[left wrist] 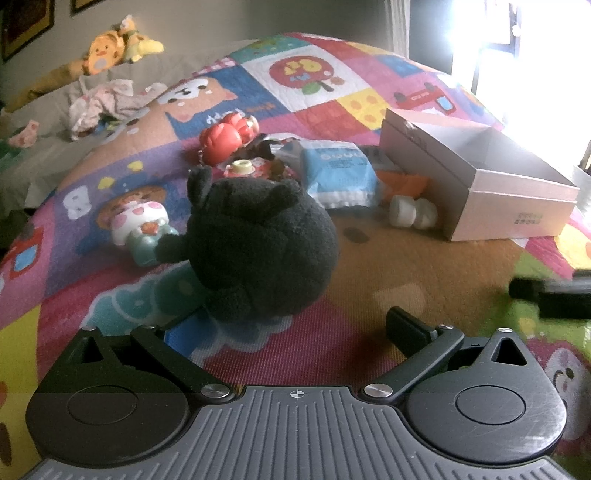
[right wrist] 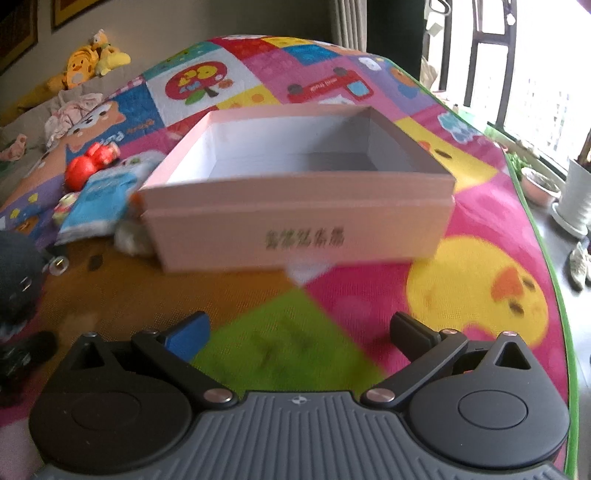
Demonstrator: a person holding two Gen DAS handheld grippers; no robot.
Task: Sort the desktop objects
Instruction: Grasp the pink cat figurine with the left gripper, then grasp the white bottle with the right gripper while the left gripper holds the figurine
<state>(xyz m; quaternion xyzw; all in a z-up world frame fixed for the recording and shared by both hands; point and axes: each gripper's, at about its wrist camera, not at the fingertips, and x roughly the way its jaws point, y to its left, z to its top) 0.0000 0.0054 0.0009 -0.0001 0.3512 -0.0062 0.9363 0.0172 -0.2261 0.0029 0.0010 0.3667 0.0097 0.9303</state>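
Past the far edge of the quilt point(right wrist: 332, 74) we see a yellow plush point(left wrist: 110, 51) lying on a grey cushion point(left wrist: 48, 110), with crumpled pale cloth point(left wrist: 103, 101) just below it. Two dark picture frames point(right wrist: 22, 33) hang on the wall behind. On the right we find a window point(right wrist: 535, 74) with dark bars, and beneath it a white pot point(right wrist: 578, 195) beside a pink bowl point(right wrist: 541, 186) on the sill.
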